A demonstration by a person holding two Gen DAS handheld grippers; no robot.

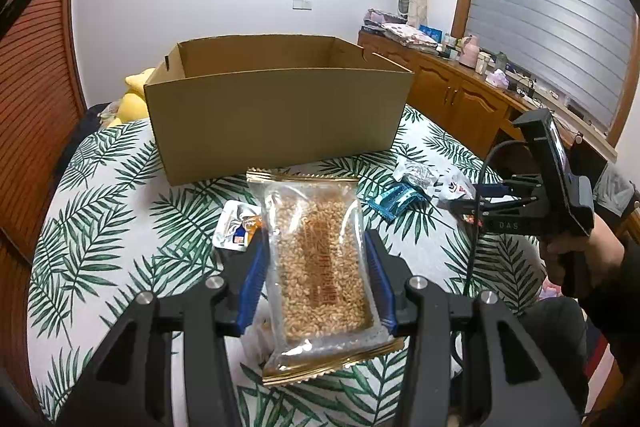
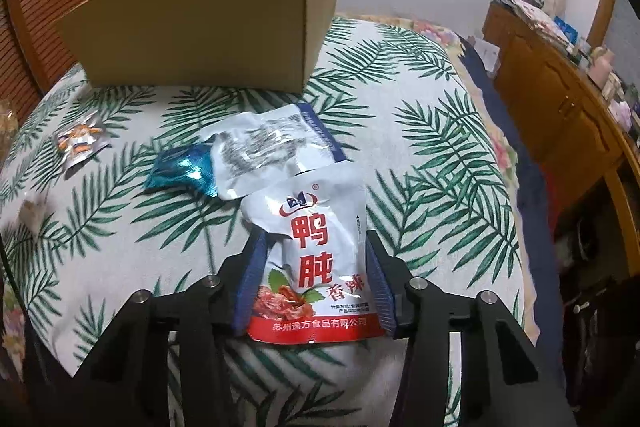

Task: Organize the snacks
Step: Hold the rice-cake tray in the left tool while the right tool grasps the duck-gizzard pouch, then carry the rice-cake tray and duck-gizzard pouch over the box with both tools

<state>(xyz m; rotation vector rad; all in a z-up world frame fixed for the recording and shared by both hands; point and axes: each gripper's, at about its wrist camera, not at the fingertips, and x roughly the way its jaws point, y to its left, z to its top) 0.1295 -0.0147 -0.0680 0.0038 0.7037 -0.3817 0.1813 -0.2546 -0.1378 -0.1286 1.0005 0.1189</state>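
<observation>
Cardboard box, open-topped, standing on a round table covered by a palm-leaf tablecloth; its near wall faces the left wrist camera and its right corner shows in the right wrist view. Left gripper: blue fingers closed against the two long sides of a clear, gold-edged puffed-grain bar packet, whose far edge reaches close to the box wall. A small foil sauce sachet lies on the cloth just left of this packet. Right gripper: fingers pressed on both sides of a white-and-red duck gizzard pouch. Beyond the pouch lie a crumpled white packet and a teal foil wrapper, touching each other, between the pouch and the box. Bare cloth extends right of these items to the table's rim. A wooden cabinet stands well beyond the table on the right.
</observation>
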